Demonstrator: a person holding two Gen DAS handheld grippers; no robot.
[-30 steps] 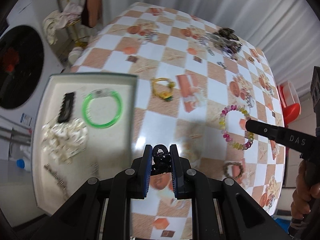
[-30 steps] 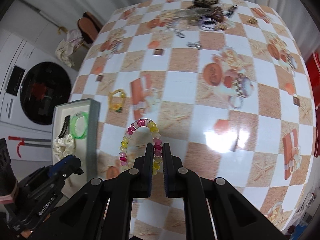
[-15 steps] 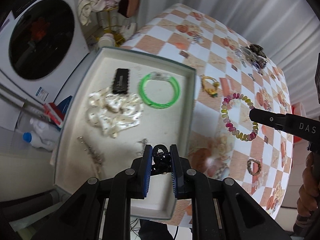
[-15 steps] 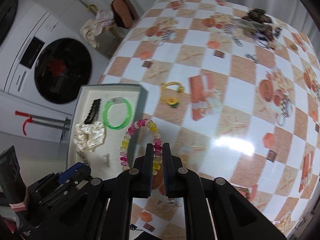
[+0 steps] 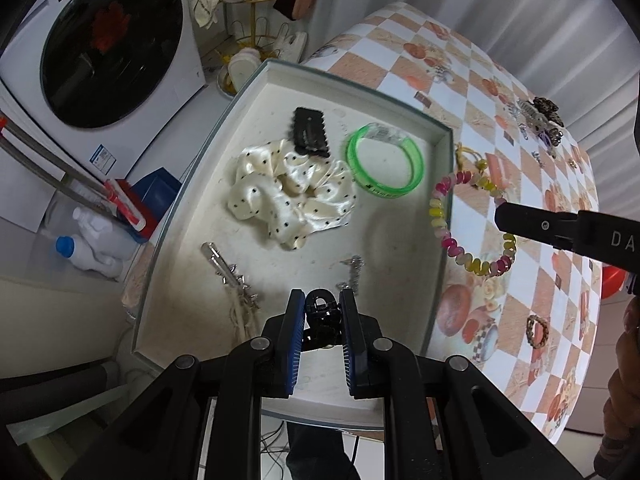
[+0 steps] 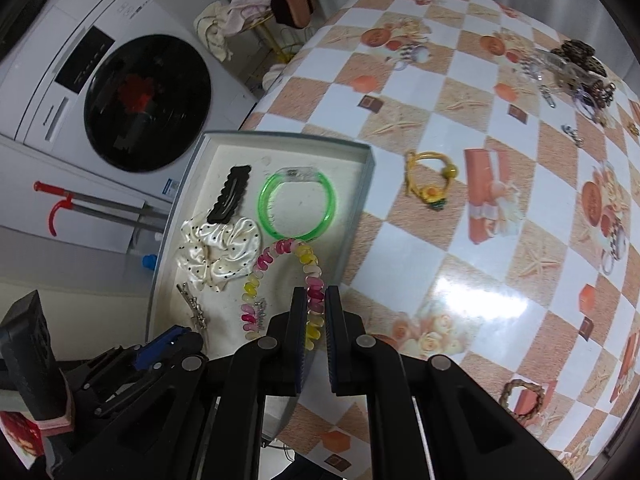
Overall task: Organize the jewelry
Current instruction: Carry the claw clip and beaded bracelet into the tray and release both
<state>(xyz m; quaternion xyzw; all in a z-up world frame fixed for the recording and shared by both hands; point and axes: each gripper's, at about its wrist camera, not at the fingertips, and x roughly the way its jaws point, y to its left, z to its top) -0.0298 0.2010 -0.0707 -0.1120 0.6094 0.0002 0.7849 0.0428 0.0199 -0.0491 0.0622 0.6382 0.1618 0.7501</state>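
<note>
My left gripper point(image 5: 321, 308) is shut on a small black hair claw clip point(image 5: 320, 314) and hangs over the near part of the white tray point(image 5: 352, 84). My right gripper point(image 6: 316, 304) is shut on a pink and yellow beaded bracelet point(image 6: 276, 254), which dangles over the tray's right edge point(image 6: 362, 184). In the left wrist view that bracelet point(image 5: 438, 216) hangs from the right gripper's black finger point(image 5: 532, 222). The tray holds a green bangle point(image 5: 386, 160), a cream dotted scrunchie point(image 5: 288, 196), a black snap clip point(image 5: 310, 132) and a silver clip point(image 5: 224, 266).
The checked tablecloth point(image 6: 460, 200) carries a yellow hair tie point(image 6: 428, 182), a brown beaded bracelet point(image 6: 522, 398) and a heap of jewelry point(image 6: 572, 68) at the far end. A washing machine point(image 6: 120, 92) and a shoe rack point(image 6: 276, 12) stand beyond the table's left edge.
Both grippers have swung left from over the tablecloth to the tray, each carrying its piece. The bracelet now hangs over the tray's right edge and the claw clip over the tray's near part.
</note>
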